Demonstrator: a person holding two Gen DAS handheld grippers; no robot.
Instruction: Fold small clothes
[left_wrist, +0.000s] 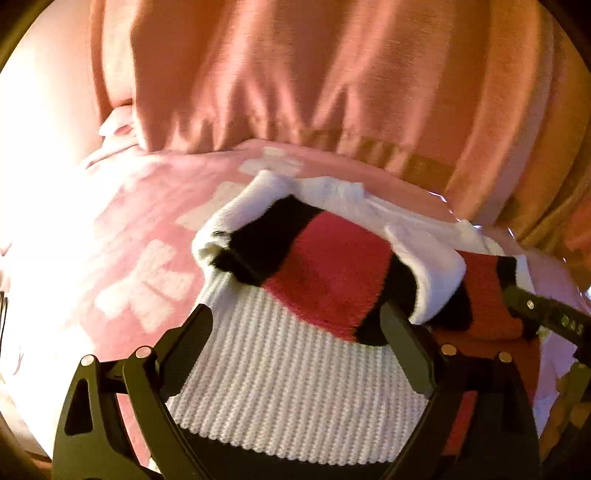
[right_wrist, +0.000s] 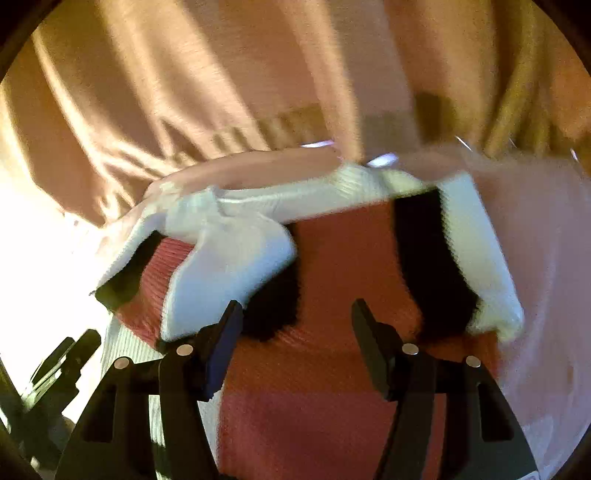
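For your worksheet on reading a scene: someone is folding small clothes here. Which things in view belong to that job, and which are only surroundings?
Part of the job:
knitted garment, white, red and black, with both sleeves laid across it
left gripper, open above it
right gripper, open above it

Only surroundings:
pink floral cloth underneath
orange fabric behind

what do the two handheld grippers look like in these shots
Both are matte black plastic two-finger tools. The left gripper and the right gripper each have angular linkage arms with triangular cut-outs, joined by round silver pins. The fingers taper to narrow wedge tips with flat inner pads. The right one, seen at the edge of the left view, carries small pale lettering, too blurred to read. No cables or sleeves show.
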